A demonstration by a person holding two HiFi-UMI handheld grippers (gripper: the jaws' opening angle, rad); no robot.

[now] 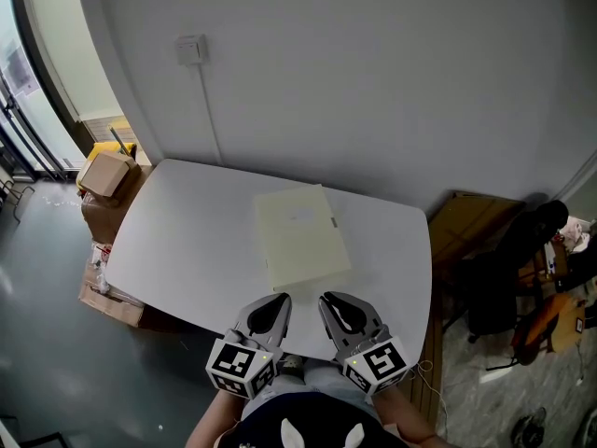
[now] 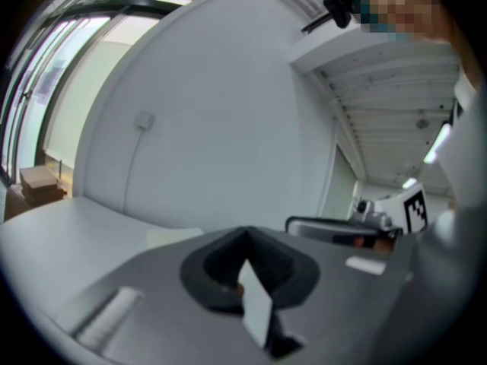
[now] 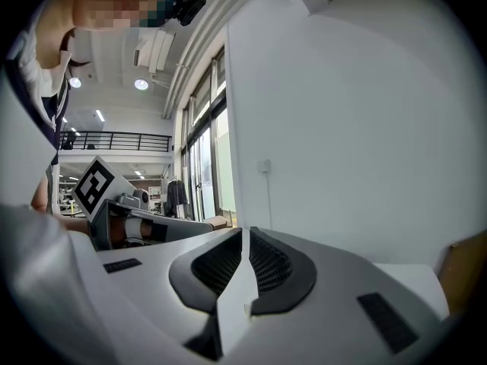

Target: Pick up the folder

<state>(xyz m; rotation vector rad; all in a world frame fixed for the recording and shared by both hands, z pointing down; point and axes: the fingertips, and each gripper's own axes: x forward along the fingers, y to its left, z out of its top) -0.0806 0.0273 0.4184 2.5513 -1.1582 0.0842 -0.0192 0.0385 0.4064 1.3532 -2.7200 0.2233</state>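
Head view: my left claw (image 1: pixel 278 300) is clenched on nothing at the near edge of the white desk (image 1: pixel 177 241), and my right claw (image 1: pixel 328 300) just beside it is likewise clenched and empty. Just ahead of both tips lies the folder (image 1: pixel 300 235), pale cream, rectangular, flat and closed.

A single pale cream folder (image 1: pixel 300 236) is being carried by the white bench (image 1: pixel 177 227), whose corners are rounded. The folder is being supported flat and closed around the middle of the top, well apart from the left edge, with its long sides turned slightly off the bench's edges. The bench's far edge is being met by the grey wall (image 1: pixel 373 82).
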